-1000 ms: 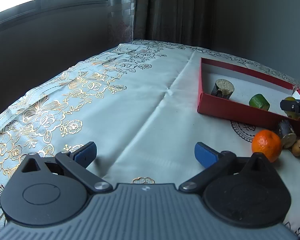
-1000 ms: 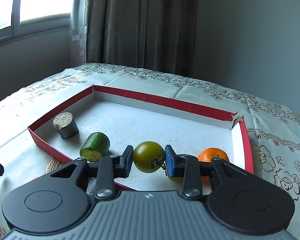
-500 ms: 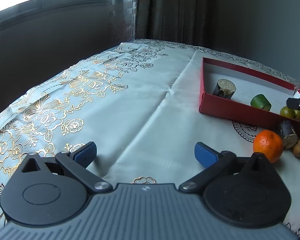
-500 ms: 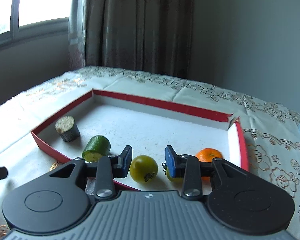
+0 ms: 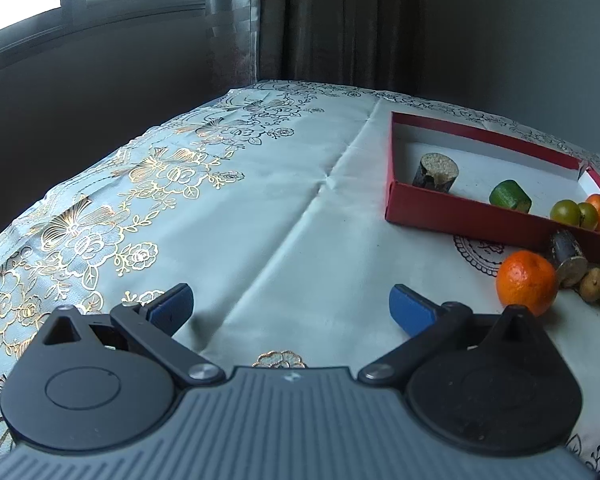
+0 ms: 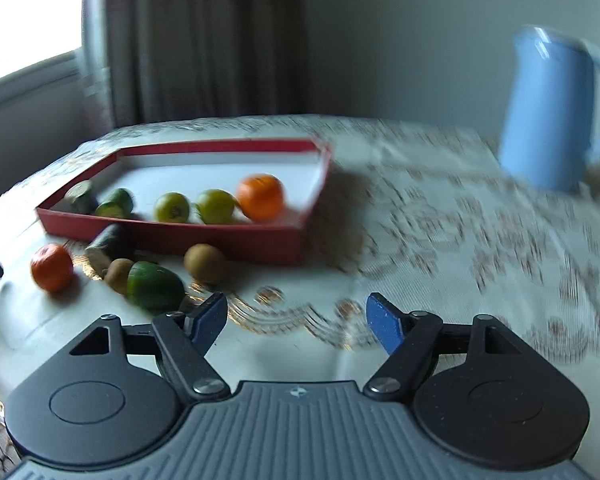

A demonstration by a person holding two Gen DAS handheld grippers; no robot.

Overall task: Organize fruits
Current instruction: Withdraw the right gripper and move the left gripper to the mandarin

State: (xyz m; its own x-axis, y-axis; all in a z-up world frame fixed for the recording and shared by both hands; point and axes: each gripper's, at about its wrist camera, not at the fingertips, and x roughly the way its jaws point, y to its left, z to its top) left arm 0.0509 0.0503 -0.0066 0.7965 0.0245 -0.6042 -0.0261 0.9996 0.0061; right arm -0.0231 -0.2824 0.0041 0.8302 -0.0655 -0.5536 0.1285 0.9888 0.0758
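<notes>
The worktop (image 6: 440, 240) lies bare beneath the right tongs (image 6: 296, 320), whose jaws are opening with nothing between them. The red box (image 6: 172, 236), ahead and left of these tongs, holds five pieces. Loose fruit lies just ahead-left: a green piece (image 6: 154, 286), a mandarin (image 6: 52, 267), a brown fruit (image 6: 205, 263). The left tongs (image 5: 292, 308) stand spread, empty. Risk: round fruit can roll away if one pad nudges it first.

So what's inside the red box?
Inside the red box sit a brown log-like chunk, a green cut piece, two green tomatoes and an orange. The near wall hides the floor just behind it.
</notes>
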